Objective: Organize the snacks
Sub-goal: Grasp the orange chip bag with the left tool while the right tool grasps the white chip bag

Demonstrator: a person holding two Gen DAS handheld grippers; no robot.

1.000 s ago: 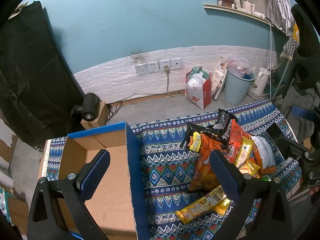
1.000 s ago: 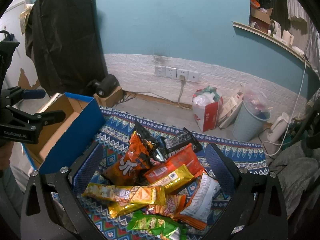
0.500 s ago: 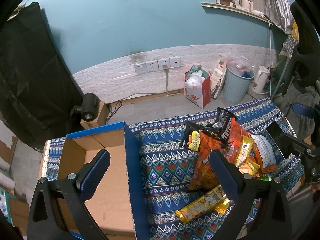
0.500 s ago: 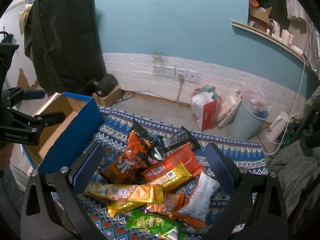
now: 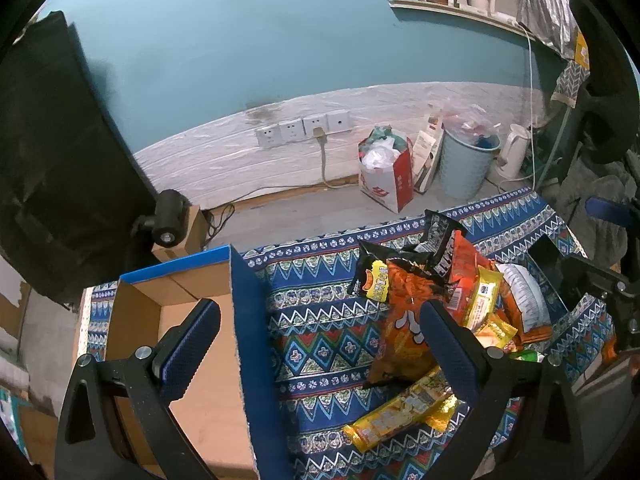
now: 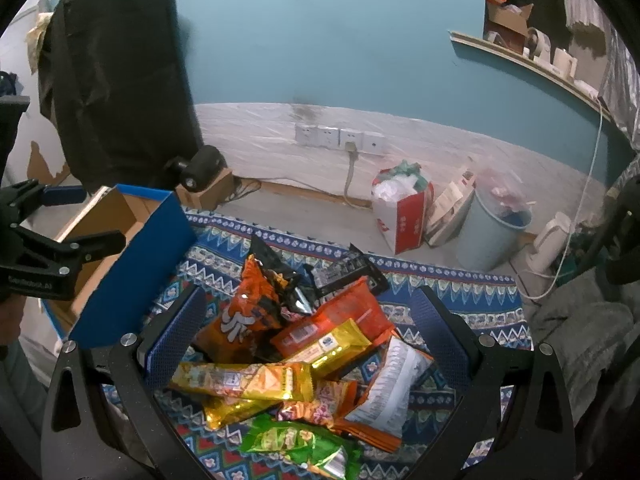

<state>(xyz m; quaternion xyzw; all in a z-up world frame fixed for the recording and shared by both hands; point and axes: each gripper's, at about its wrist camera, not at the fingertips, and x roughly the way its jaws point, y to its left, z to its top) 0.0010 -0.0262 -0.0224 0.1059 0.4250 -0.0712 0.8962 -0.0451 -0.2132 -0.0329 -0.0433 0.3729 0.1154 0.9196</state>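
Note:
A pile of snack packets lies on a patterned blue cloth; it also shows in the left wrist view. On top are an orange chip bag, a yellow bar and a green packet. An open cardboard box with blue sides stands left of the pile; it also shows in the right wrist view. My left gripper is open and empty above the box's right wall. My right gripper is open and empty above the pile.
Behind the cloth is bare floor with a red-and-white bag, a light blue bin and a white kettle. A black cloth-covered object and a small camera on a box stand at the left.
Both grippers have drifted slightly; the view shifts a little. Nothing was grasped or moved.

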